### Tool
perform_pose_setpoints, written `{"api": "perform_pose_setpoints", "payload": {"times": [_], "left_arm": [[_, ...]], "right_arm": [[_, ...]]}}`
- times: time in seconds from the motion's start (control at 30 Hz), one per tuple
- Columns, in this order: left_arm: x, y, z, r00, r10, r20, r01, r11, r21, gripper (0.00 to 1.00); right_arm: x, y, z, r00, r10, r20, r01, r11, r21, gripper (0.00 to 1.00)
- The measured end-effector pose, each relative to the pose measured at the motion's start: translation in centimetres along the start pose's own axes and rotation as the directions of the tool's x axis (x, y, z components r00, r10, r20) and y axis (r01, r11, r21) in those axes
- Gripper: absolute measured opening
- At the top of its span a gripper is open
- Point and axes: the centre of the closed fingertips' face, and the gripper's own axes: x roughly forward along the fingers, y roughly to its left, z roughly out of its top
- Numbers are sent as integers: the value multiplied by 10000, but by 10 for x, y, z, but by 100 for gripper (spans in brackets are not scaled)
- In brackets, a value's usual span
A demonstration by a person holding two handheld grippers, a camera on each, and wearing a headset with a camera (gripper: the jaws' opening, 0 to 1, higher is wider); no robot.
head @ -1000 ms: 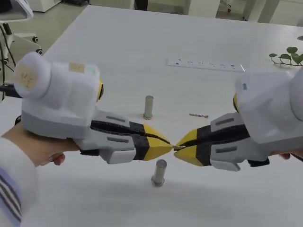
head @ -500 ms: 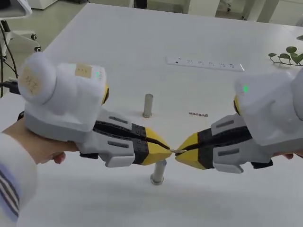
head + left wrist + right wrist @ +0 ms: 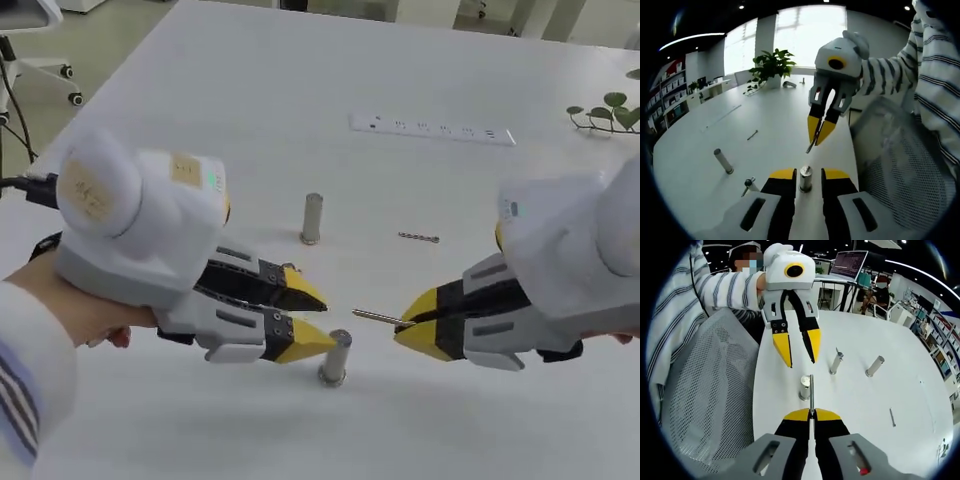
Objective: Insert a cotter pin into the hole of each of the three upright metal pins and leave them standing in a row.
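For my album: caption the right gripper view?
Right gripper holds a cotter pin by a metal pin; left gripper open.

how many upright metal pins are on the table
3 upright grey metal pins, seen from the right gripper view: near pin; middle pin, a thin metal cotter pin in its top; far-right pin.

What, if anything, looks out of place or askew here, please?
Nothing stands out. The near metal pin and the far metal pin stand upright, a loose cotter pin lies flat on the table, and the right hand-held gripper holds a second cotter pin.
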Motion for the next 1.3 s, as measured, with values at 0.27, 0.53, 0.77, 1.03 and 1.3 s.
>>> {"api": "perform_pose_setpoints", "payload": {"times": [0.27,0.53,0.77,1.03,1.3], "left_arm": [[11,1,-10,9989,-13,-475,20,9999,166,21],[19,2,-17,9965,-76,-836,92,9998,185,21],[21,4,-16,9966,-107,-817,120,9998,154,18],[23,4,-16,9963,-202,-829,220,9995,207,9],[23,5,-16,9966,-74,-822,57,9998,-212,9]], "right_arm": [[10,4,-19,9982,4,-604,-6,10000,-42,0],[16,6,-17,9981,145,-601,-147,9999,-43,0],[19,8,-14,9981,269,-555,-278,9995,-163,0],[23,7,-7,9992,216,-344,-217,9998,-23,0],[27,5,-4,9997,66,-239,-64,10000,68,0]]}}
